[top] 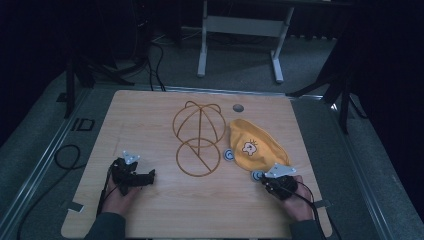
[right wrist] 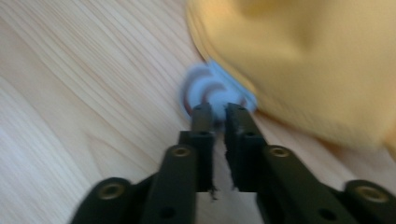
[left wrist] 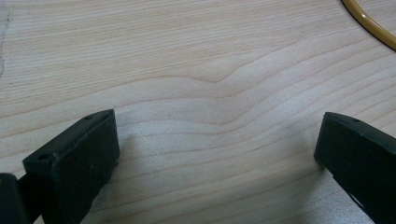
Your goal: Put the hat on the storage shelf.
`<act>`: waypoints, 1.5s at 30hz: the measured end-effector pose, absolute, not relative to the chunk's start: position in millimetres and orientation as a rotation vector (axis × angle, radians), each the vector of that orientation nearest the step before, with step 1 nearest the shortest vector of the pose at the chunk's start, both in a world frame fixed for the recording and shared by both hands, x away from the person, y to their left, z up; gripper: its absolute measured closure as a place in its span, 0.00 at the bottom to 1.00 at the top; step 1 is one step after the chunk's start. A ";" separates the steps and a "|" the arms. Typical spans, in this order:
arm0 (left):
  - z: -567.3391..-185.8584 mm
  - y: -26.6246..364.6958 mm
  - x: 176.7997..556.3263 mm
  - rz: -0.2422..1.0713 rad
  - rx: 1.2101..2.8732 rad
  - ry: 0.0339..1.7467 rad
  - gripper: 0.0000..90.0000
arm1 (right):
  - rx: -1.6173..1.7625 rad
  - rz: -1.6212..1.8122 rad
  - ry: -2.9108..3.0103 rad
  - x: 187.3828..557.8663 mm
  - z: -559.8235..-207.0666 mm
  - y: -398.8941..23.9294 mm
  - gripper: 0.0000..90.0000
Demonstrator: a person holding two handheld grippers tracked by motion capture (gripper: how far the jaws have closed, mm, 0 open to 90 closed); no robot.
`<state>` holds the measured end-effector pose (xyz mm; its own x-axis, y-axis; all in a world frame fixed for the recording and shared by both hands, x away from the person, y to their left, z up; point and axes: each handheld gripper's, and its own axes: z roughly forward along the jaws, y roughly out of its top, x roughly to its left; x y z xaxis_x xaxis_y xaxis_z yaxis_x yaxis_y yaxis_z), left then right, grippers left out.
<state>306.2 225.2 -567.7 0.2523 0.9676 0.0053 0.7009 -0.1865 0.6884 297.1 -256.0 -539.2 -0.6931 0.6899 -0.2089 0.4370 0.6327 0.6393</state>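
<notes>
A yellow cap point(top: 255, 145) with a small cartoon patch lies on the right half of the wooden table point(top: 150, 120). A brown wire cap stand point(top: 197, 142) lies flat at the middle. Two blue-and-white round tags sit at the cap's near edge, one point(top: 228, 155) on its left side. My right gripper point(top: 262, 178) reaches the other tag point(top: 257, 175). In the right gripper view the jaws stand almost together, pinching that blurred tag point(right wrist: 210, 91) at their tips point(right wrist: 218, 109), with the cap point(right wrist: 299, 56) just behind. My left gripper point(top: 150, 175) rests on bare wood at the near left, wide open point(left wrist: 217, 140), with the wire stand point(left wrist: 369, 23) at the view's corner.
A small grey disc point(top: 238, 107) lies near the table's far edge. Beyond the table stands a white desk frame point(top: 202, 45). Cables point(top: 65, 155) loop on the floor to the left, and dark stand legs rise on both sides.
</notes>
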 end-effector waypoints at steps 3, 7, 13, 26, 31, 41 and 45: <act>-567.7 225.2 306.2 0.609 1.961 1.512 0.00 | 0.848 0.815 2.413 298.7 -537.7 -247.8 0.78; -567.7 225.2 306.2 0.609 1.961 1.512 0.00 | 0.850 0.797 2.434 305.3 -543.1 -243.4 0.72; -567.7 225.2 306.2 0.609 1.960 1.511 0.00 | 0.904 0.775 2.449 313.9 -548.0 -242.0 0.69; -567.7 225.2 306.2 0.610 1.960 1.511 0.00 | 0.947 0.703 2.431 323.9 -542.4 -231.9 0.94; -567.7 225.2 306.2 0.610 1.961 1.511 0.00 | 0.969 0.728 2.435 323.9 -540.1 -230.6 0.95; -567.7 225.2 306.2 0.609 1.960 1.512 0.00 | 0.948 0.770 2.438 327.5 -522.6 -231.1 0.95; -567.6 225.3 306.2 0.609 1.962 1.511 0.00 | 0.954 0.792 2.438 328.9 -515.1 -231.8 0.95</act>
<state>306.2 225.3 -567.6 0.2530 0.9674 0.0063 0.7013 -0.1879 0.6876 328.9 -231.8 -515.1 -0.6852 0.7108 -0.1589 0.4816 0.6058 0.6333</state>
